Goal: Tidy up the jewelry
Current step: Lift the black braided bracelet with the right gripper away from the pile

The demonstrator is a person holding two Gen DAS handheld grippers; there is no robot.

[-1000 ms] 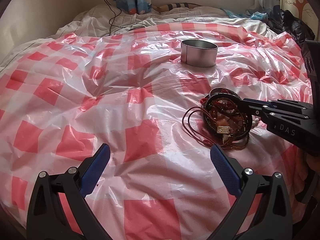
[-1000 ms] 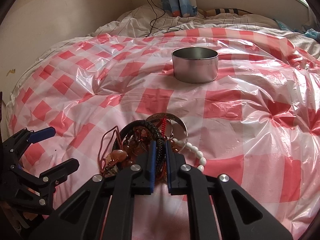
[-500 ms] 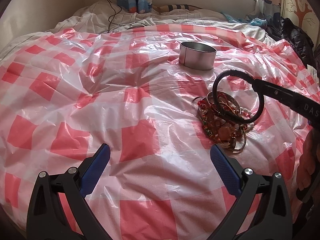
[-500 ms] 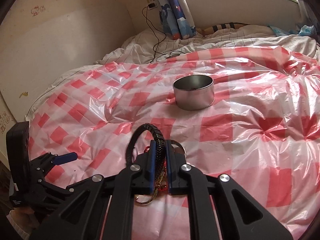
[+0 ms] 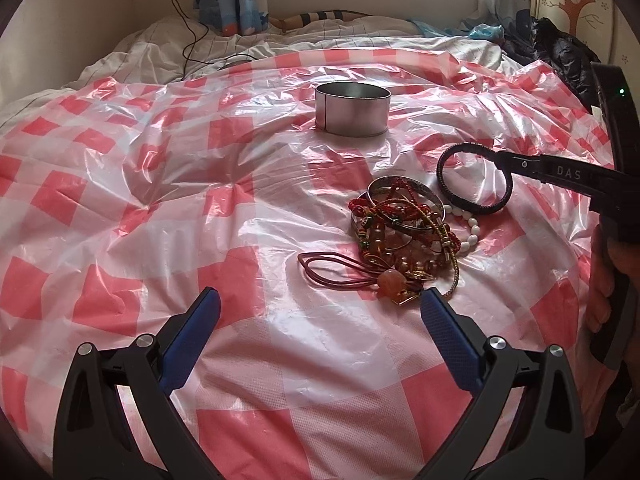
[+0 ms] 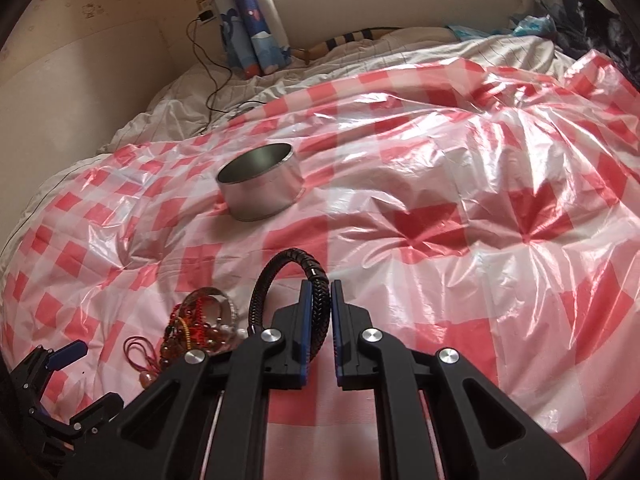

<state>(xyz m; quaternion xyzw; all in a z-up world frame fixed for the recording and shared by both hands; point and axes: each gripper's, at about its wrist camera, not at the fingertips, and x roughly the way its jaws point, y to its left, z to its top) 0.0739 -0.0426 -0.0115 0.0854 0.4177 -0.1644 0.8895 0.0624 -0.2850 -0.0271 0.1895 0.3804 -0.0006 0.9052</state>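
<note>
Because the bed (image 5: pixel 360 40) is soft and uneven, a red-and-white checked plastic sheet (image 5: pixel 160 200) has been spread over its quilt, giving the small pieces a smooth, wipeable surface where nothing sinks into the folds. It bulges and creases, so whatever sits on it leans a little with the slope.

Far out on the sheet stands a round, open, silver metal tin (image 5: pixel 352 109), upright with its mouth free; in the right wrist view its inside looks bare (image 6: pixel 260 160). I take it to be the place the jewelry is meant to go, set well apart from the heap so that carried pieces have a clear way in.

Nearer lies the tangled heap of red cords, amber beads, a silver bangle and white pearls (image 5: pixel 404 236), knotted together, which is probably why pieces are being drawn out one at a time.

To the left, low and close to the sheet, the left tool (image 5: pixel 320 312) hangs with its blue-padded fingers spread wide and gripping nothing, just short of the heap, perhaps ready to pin it down.

Smallest is the black braided leather bracelet (image 5: pixel 472 180). The right tool (image 6: pixel 318 304) is clamped on one side of it, so the loop stands out ahead of the fingers, raised above the sheet beside the heap, between heap and tin. By my reckoning, carrying it across to the tin comes next.
</note>
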